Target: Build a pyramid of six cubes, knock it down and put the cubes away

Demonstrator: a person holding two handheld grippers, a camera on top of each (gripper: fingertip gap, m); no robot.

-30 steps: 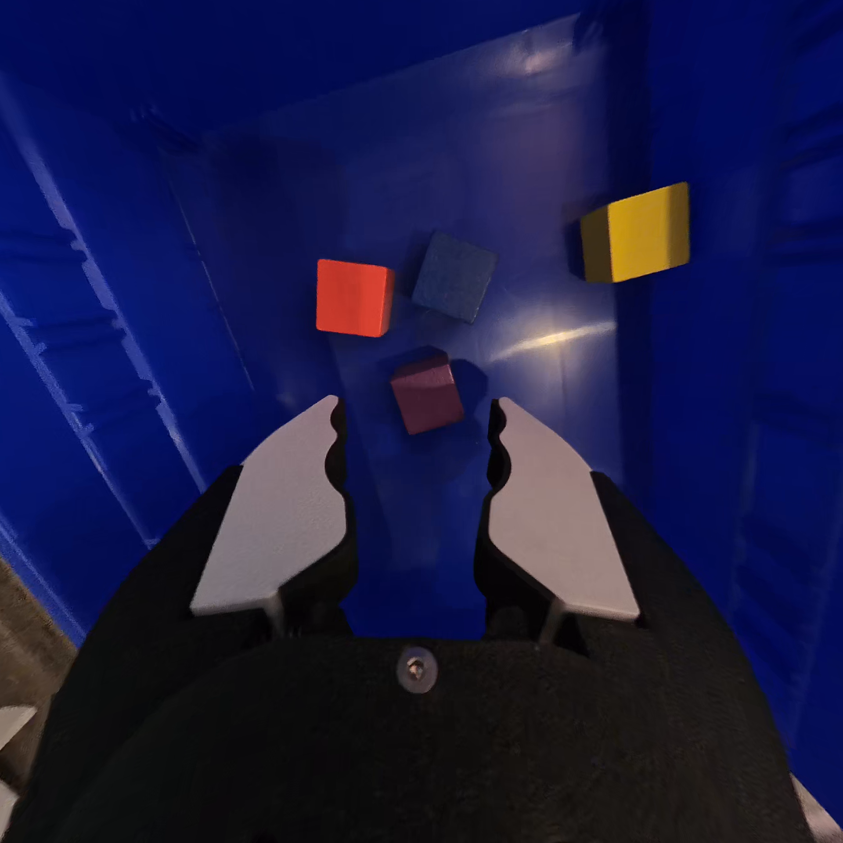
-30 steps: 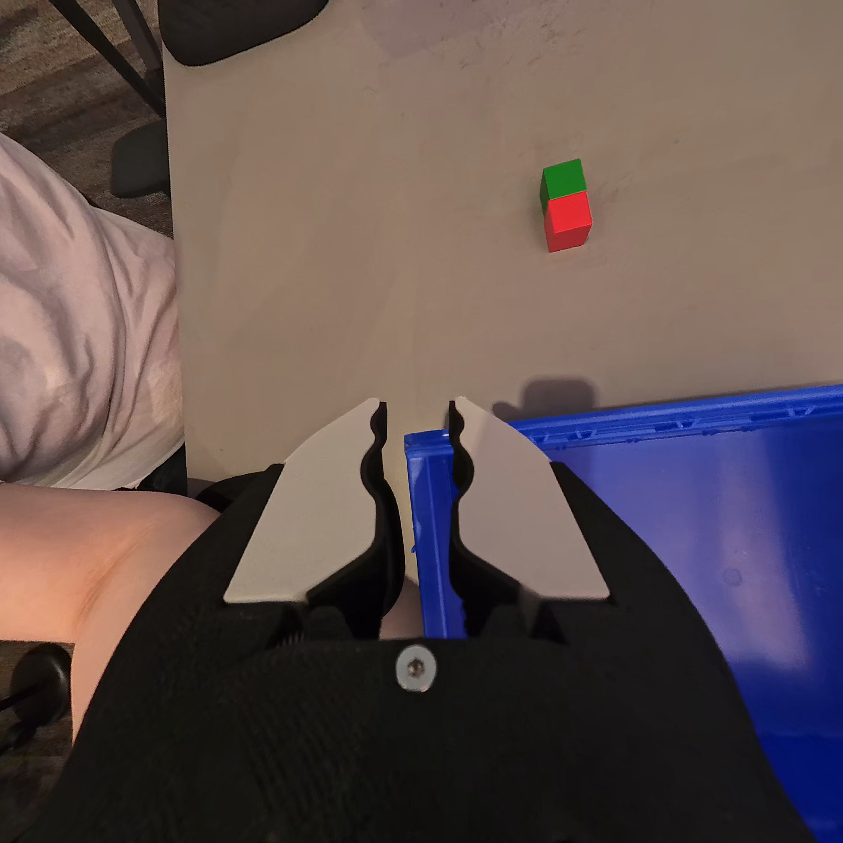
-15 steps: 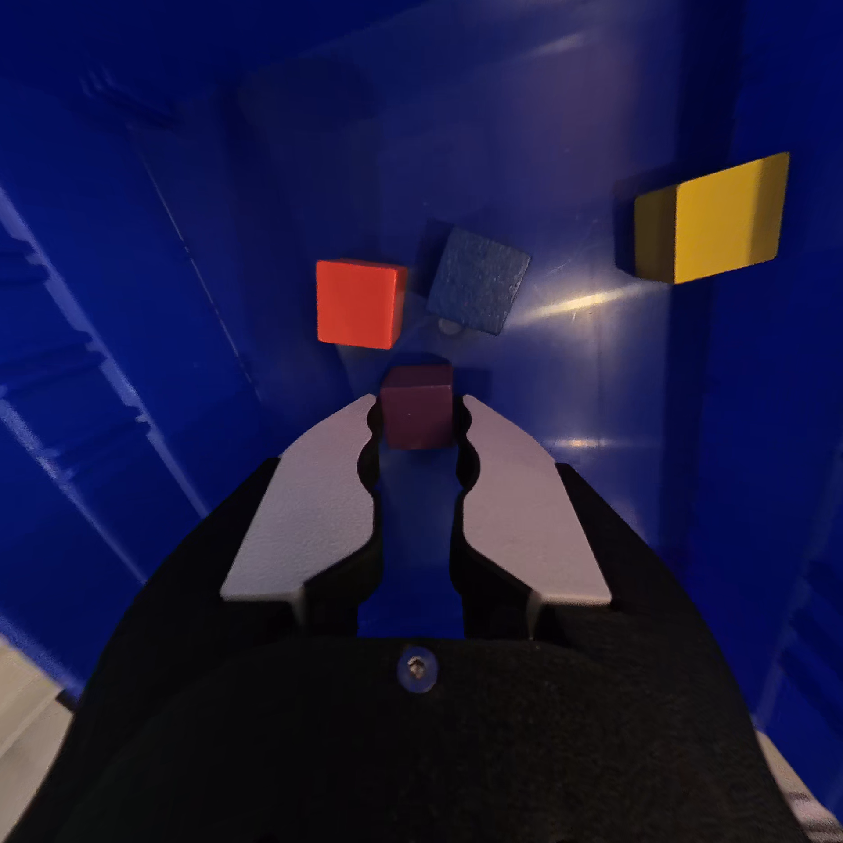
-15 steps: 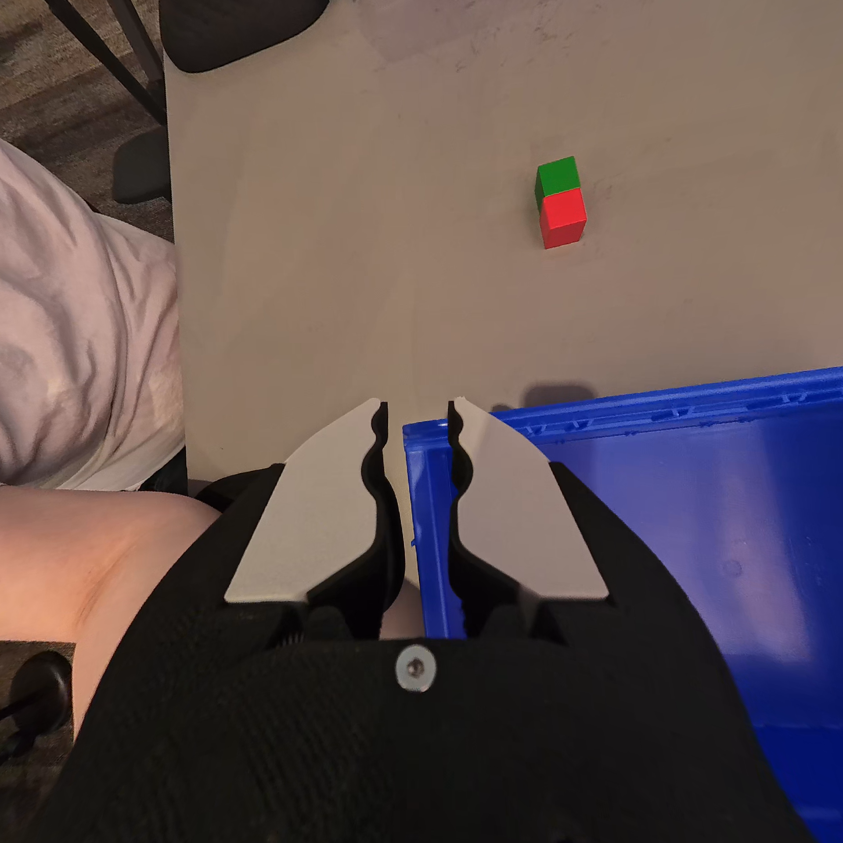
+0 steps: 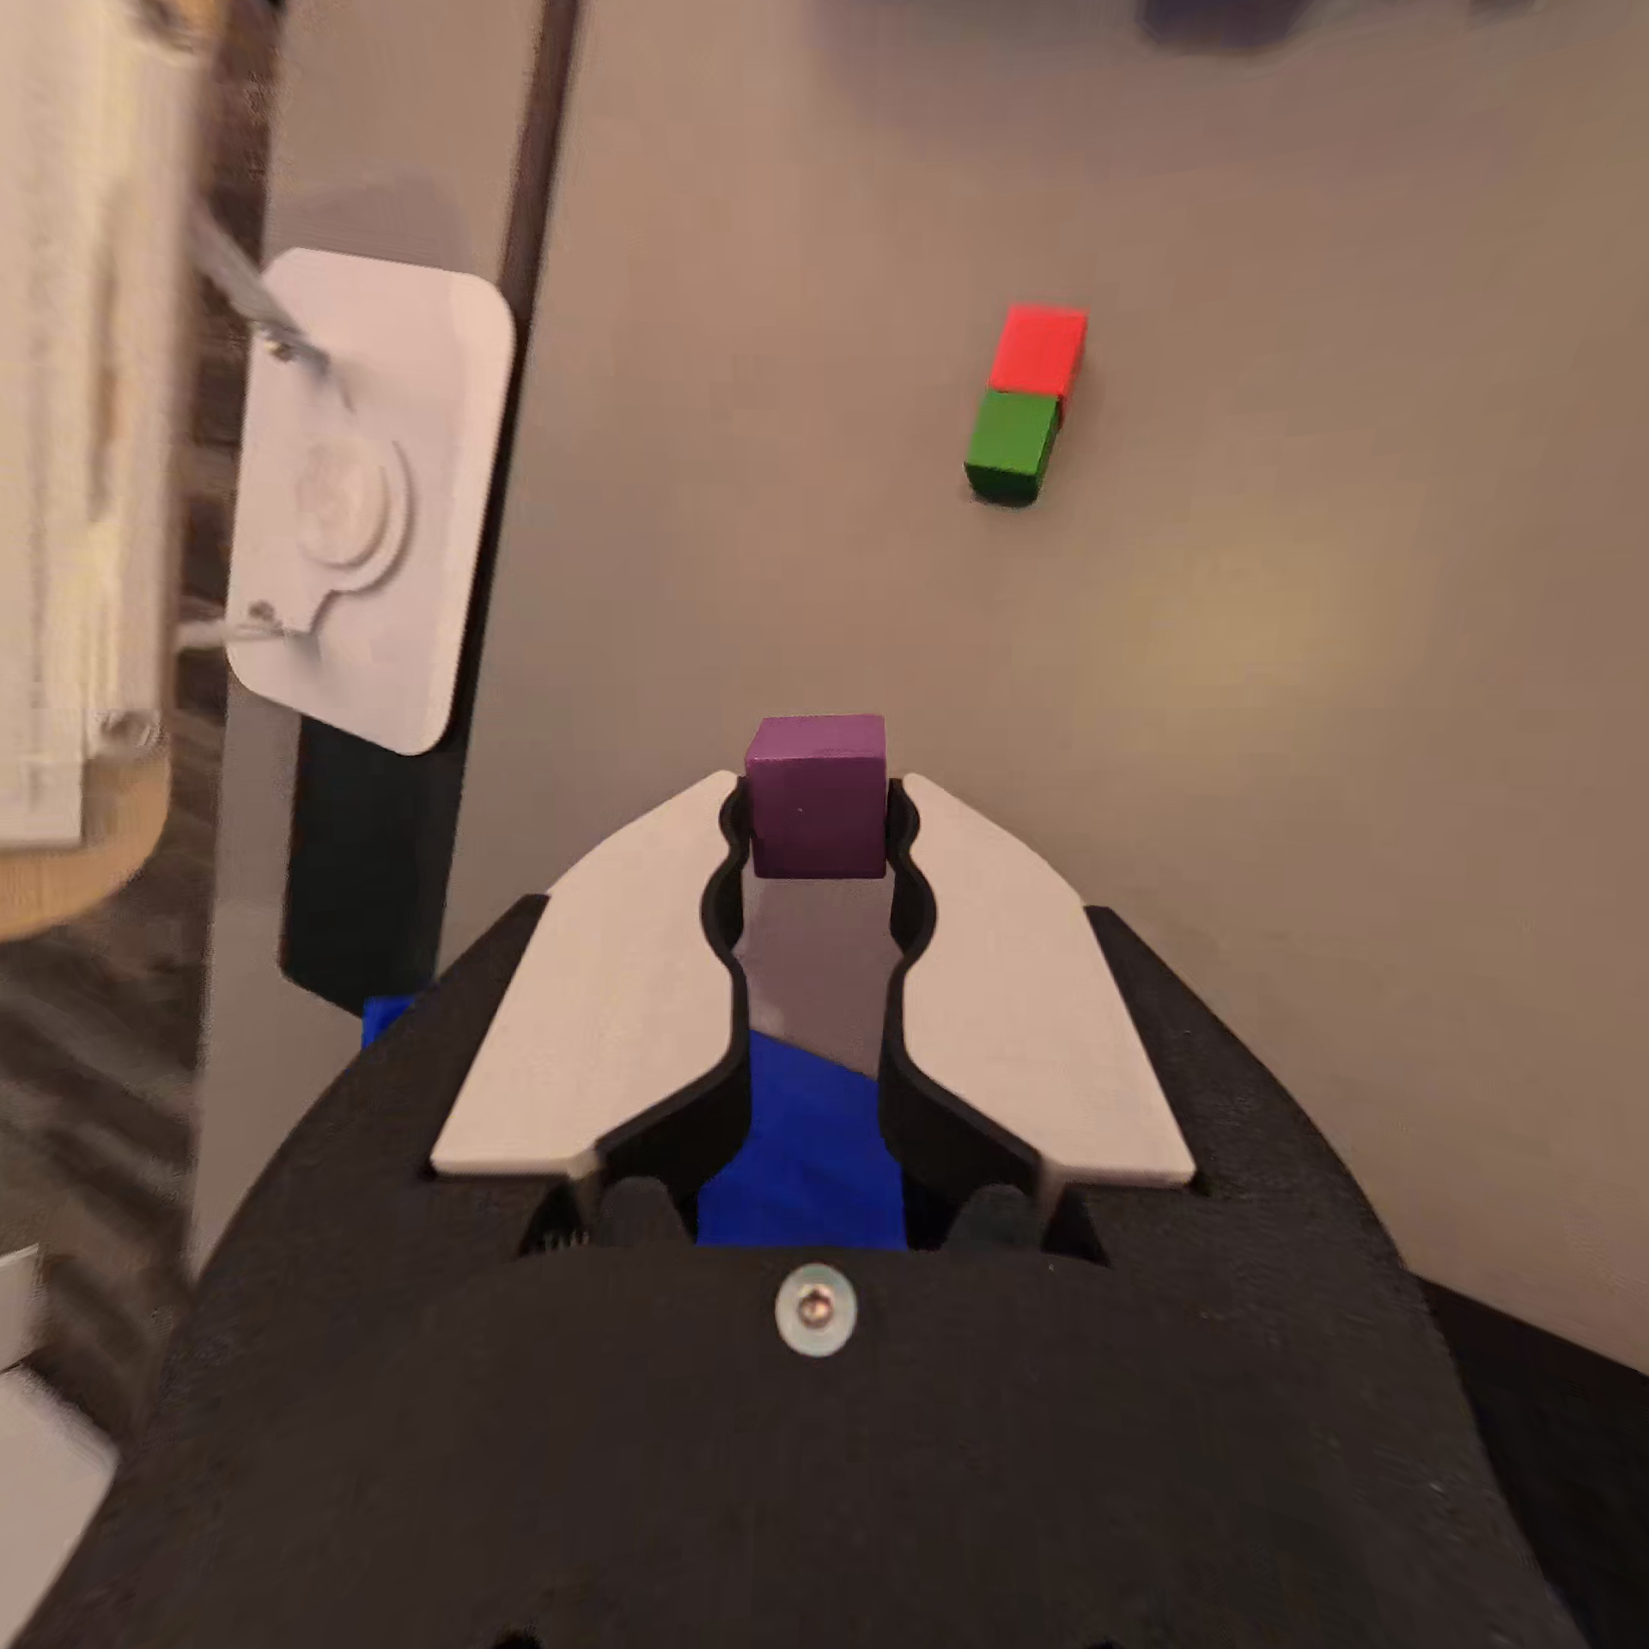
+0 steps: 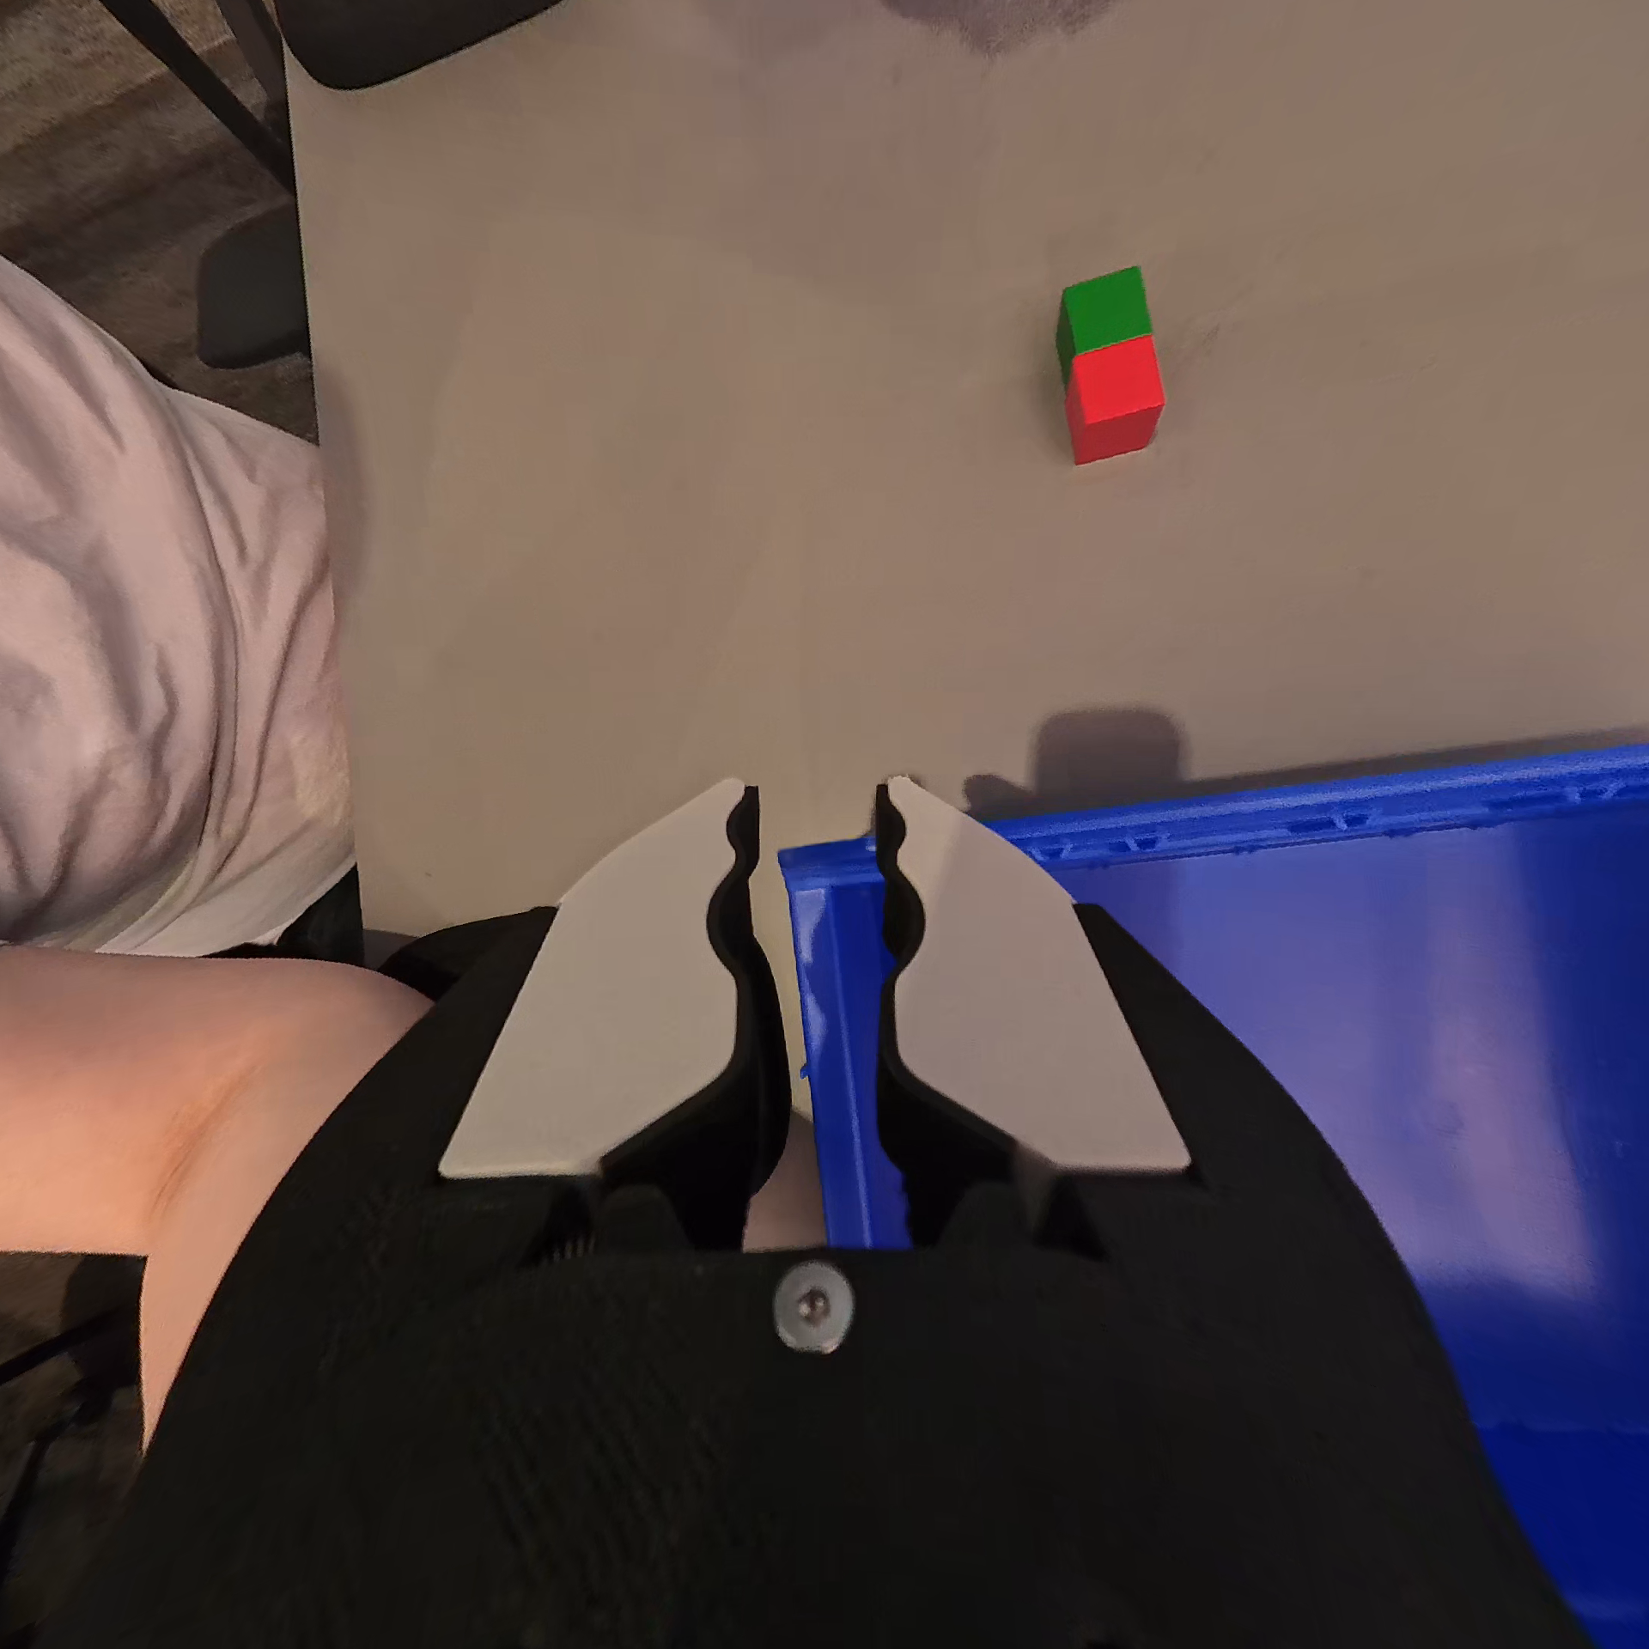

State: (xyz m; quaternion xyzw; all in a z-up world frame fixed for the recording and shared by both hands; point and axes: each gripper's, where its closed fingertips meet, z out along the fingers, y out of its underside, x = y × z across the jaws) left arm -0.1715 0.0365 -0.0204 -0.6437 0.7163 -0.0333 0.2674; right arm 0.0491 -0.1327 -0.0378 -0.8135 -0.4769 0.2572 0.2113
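My left tongs point(image 5: 816, 807) are clamped on the purple cube point(image 5: 816, 803), which sits between the fingertips above the tabletop point(image 5: 1249, 714), with a corner of the blue bin point(image 5: 794, 1151) showing below the fingers. Ahead and to the right, well apart from it, the green cube point(image 5: 1010, 444) and red cube point(image 5: 1039, 348) lie touching on the tabletop. My right tongs point(image 6: 816, 794) hold nothing, their jaws narrowly parted over the bin's corner point(image 6: 825, 937).
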